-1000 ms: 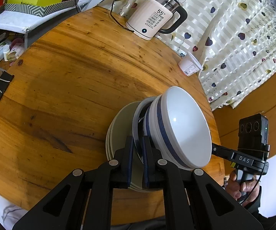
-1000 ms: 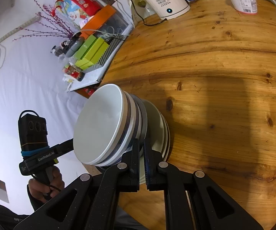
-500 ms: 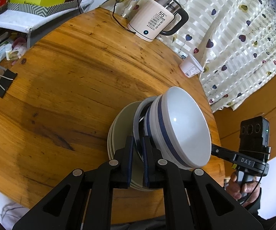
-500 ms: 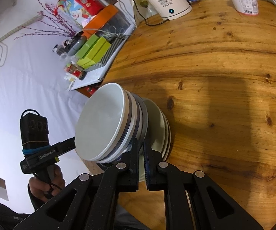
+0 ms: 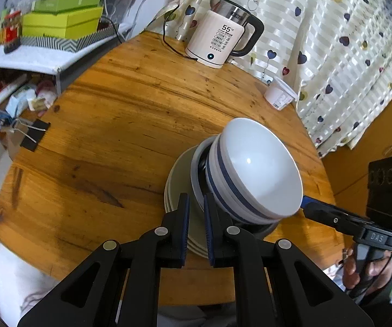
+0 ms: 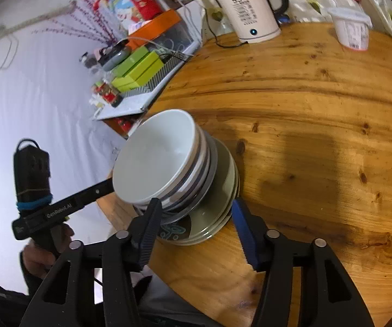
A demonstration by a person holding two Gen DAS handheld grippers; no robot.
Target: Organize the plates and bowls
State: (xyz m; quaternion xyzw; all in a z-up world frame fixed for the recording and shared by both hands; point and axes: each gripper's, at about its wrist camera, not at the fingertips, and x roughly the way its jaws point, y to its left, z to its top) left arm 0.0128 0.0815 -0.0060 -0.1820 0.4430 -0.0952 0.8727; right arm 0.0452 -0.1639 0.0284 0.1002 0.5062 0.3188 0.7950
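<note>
1. Far left, off the table: green boxes [image 5: 62, 24] piled on a white shelf, and below them a black binder clip [image 5: 34, 135] right at the rim of the round wooden table [image 5: 114, 103].
2. Back of the table, centre: white electric kettle [image 5: 220, 41], upright, cord trailing off to the left.
3. Front and centre: left gripper [image 5: 196, 204], angled down and nipped in close on the near rim of the plates [image 5: 174, 190], pads narrow with the pale green edge pinched between them.
4. Just right of that: white bowls [image 5: 256, 169] with a blue band, nested together on a grey dish atop the plates. Whole pile down on the table, by its near edge.
5. Further back, right of the bowls: white plastic tub [image 5: 280, 95], lid on, well apart from the pile, beside a heart-print curtain [image 5: 345, 41].
6. Far right: right gripper [image 6: 196, 203], gripped by a hand [image 5: 359, 267], reaching in at the pile from the opposite side. Jaws opening, spread wide either side of the plates' rim, pads clear of it, nothing grasped.
</note>
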